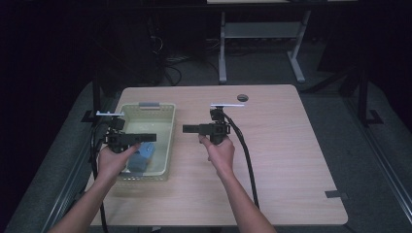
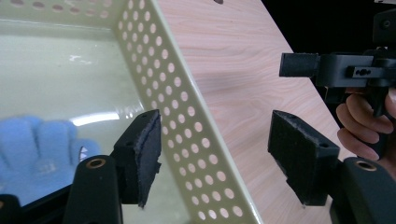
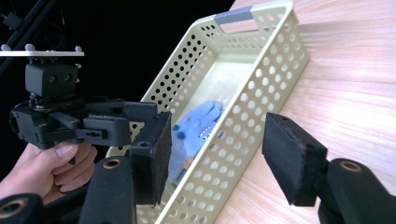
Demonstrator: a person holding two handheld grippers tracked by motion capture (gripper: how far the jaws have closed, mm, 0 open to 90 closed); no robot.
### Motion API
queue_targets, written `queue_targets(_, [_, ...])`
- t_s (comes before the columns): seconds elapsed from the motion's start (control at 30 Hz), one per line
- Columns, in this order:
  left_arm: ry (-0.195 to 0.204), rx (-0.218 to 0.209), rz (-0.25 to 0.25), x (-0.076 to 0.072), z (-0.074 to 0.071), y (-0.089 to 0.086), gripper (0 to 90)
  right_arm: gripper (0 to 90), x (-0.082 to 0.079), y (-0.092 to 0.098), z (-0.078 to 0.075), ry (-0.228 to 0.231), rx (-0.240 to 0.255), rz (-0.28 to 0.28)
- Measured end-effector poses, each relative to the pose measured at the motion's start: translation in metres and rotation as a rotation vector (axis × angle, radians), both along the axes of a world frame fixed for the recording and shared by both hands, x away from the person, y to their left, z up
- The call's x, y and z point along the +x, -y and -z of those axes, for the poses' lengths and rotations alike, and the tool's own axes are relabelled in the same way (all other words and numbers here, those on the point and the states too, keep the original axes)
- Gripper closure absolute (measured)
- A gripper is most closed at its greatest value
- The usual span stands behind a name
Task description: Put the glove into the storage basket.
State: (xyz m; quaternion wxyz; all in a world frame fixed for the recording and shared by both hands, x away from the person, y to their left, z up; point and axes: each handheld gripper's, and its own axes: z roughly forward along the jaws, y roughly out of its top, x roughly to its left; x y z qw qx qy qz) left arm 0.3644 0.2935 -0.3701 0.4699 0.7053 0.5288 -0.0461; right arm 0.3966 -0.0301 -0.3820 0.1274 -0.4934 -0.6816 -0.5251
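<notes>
fingers (image 2: pixel 144 154): apart, empty | table (image 1: pixel 286 145): pale wood | room: dark

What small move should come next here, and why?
Probably draw both hands back from the basket. The blue glove already lies inside it, and the left gripper and right gripper stand open with nothing between their jaws, so the placing looks done.

Blue glove (image 3: pixel 198 123); pale yellow-green perforated basket (image 1: pixel 167 145), grey handle; light wood-grain table (image 1: pixel 286 145); black hand-held grippers.
</notes>
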Motion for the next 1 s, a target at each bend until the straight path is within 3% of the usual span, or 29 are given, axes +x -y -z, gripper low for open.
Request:
queue_targets(0.43, [0.009,-0.044,0.020,-0.004,-0.003,0.011,31.9,38.0,-0.004,0.030,0.003,-0.007,0.016,0.029])
queue_targets(0.63, [0.018,-0.061,0.054,-0.005,-0.004,0.021,30.5,36.4,-0.007,0.046,0.003,-0.007,0.022,0.053])
queue_targets(1.0, [0.026,-0.059,0.096,-0.006,-0.002,0.041,28.0,34.9,-0.015,0.076,0.010,-0.014,0.019,0.099])
